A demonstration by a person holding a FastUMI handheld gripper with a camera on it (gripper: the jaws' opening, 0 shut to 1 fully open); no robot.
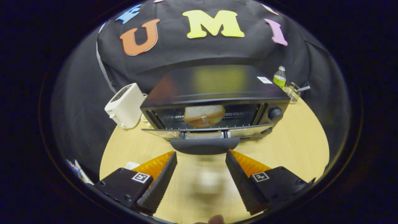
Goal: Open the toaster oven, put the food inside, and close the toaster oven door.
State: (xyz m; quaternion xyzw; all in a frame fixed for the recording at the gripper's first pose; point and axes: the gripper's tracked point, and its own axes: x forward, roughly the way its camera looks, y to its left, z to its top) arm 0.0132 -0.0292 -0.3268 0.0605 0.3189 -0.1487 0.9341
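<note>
Pale wooden bench [295,146] carries the toaster oven [214,102], door [205,132] dropped flat, sandwich [204,115] inside. Claw [201,155] wide, empty; door handle [205,146] lies crosswise just ahead of both fingertips, centred.

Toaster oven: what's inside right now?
A sandwich sits inside the toaster oven, behind the lowered door. The cavity's back is too dark to tell. The gripper is open, empty, before the door.

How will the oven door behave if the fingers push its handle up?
The door lies flat open, so it probably swings on a hinge. Its handle looks smooth, so the open fingers could slip. The sandwich sits well inside, likely clear.
</note>
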